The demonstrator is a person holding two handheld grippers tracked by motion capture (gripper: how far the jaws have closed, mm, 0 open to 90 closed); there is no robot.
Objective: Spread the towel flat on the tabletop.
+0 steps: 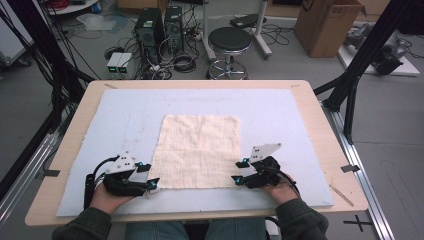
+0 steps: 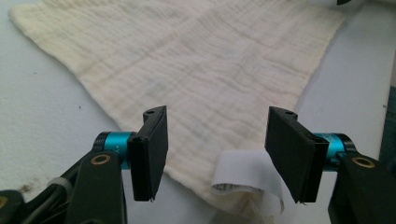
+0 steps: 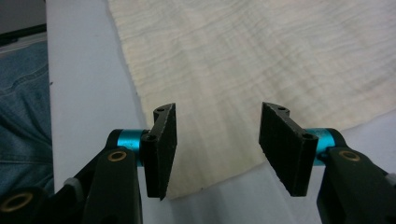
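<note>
Cloth (image 1: 198,150) flat on mat; L tongs (image 1: 148,176) & R tongs (image 1: 239,171) both spread, pinching nothing, at near corners.

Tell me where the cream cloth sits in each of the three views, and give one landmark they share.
High view: cream cloth lies flat mid-table on the pale mat.
Left gripper view: the cloth spreads ahead, one corner with a white tag between the fingers.
Right gripper view: the cloth spreads ahead, one corner between the fingers.
Shared landmark: the pale mat.
</note>
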